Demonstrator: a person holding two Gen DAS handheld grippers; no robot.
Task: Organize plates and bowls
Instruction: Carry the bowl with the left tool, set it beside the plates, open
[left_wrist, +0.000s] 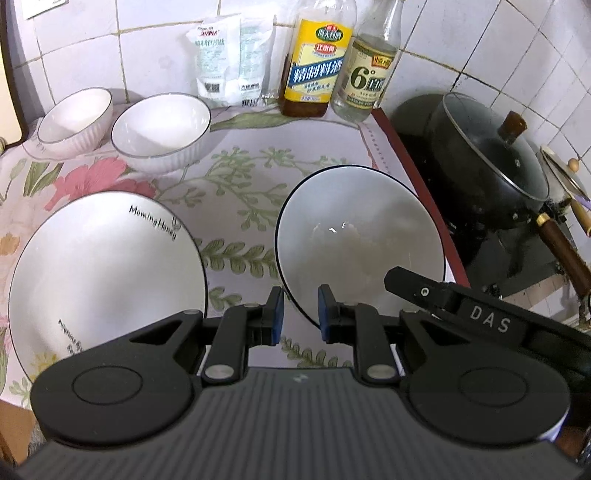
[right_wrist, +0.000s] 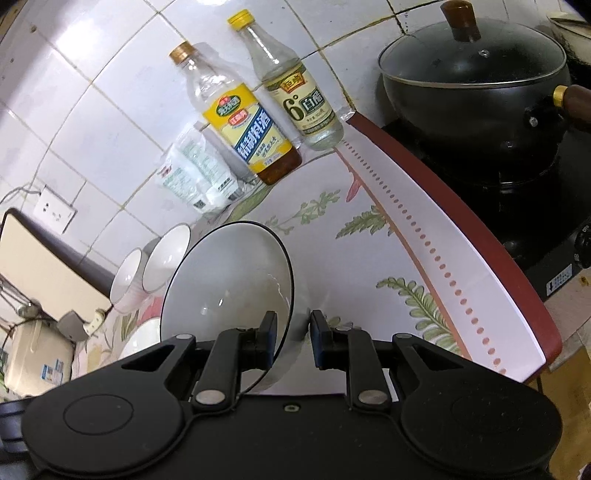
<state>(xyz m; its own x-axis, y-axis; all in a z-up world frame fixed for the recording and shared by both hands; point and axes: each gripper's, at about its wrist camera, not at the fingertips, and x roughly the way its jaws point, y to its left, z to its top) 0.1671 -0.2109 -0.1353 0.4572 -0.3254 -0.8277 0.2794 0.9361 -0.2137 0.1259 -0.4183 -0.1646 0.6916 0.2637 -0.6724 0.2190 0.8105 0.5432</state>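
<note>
A large white bowl with a dark rim (left_wrist: 360, 240) sits on the floral counter; it also shows in the right wrist view (right_wrist: 229, 280). My right gripper (right_wrist: 293, 339) straddles its near rim, one finger inside and one outside, with a gap at the outer finger. My left gripper (left_wrist: 301, 314) is open at the bowl's near left rim, holding nothing. A white plate with lettering (left_wrist: 107, 273) lies at the left. Two smaller ribbed white bowls (left_wrist: 162, 129) (left_wrist: 75, 118) stand at the back left; they also show in the right wrist view (right_wrist: 166, 258) (right_wrist: 125, 277).
Two bottles (left_wrist: 314, 66) (left_wrist: 369, 70) and a white bag (left_wrist: 229, 59) stand against the tiled wall. A black lidded pot (left_wrist: 487, 162) sits on the stove at the right, past the counter's red edge (left_wrist: 417, 173). A cutting board (right_wrist: 44, 258) leans at the far left.
</note>
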